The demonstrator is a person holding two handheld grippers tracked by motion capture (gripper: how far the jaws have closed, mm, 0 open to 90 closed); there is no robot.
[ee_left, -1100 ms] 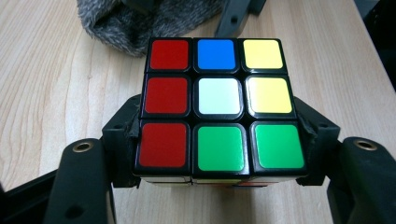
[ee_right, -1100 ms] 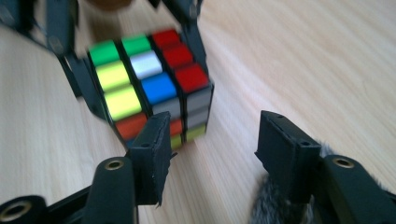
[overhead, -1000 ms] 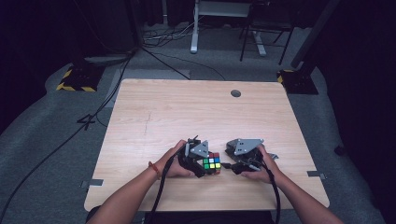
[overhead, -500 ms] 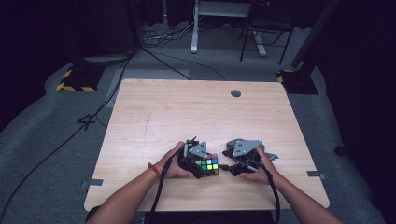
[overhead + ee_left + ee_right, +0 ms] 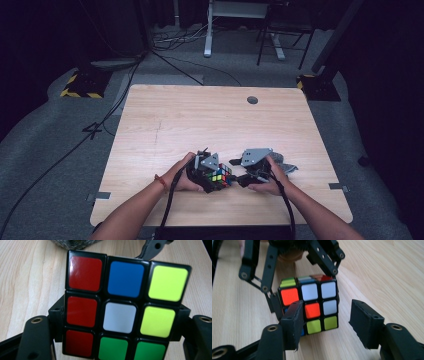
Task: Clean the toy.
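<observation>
A scrambled Rubik's cube (image 5: 220,175) rests on the wooden table (image 5: 210,125) near its front edge. My left gripper (image 5: 215,182) has it between its jaws, which have just been opening. In the left gripper view the cube (image 5: 120,295) sits slightly skewed between the pads (image 5: 57,323), which lie close to its sides without clamping. My right gripper (image 5: 240,179) points at the cube from the right and is open. In the right gripper view the cube (image 5: 312,297) stands just beyond the right gripper (image 5: 325,322), whose left pad (image 5: 292,322) overlaps the cube's lower corner.
A crumpled grey cloth (image 5: 287,167) lies by the right hand. A round cable hole (image 5: 252,100) sits at the table's far edge. Beyond the table are a yellow-and-black striped base (image 5: 80,86), floor cables and furniture legs (image 5: 207,30).
The right gripper has edged slightly left toward the cube. The cube and the left hand stay in place.
</observation>
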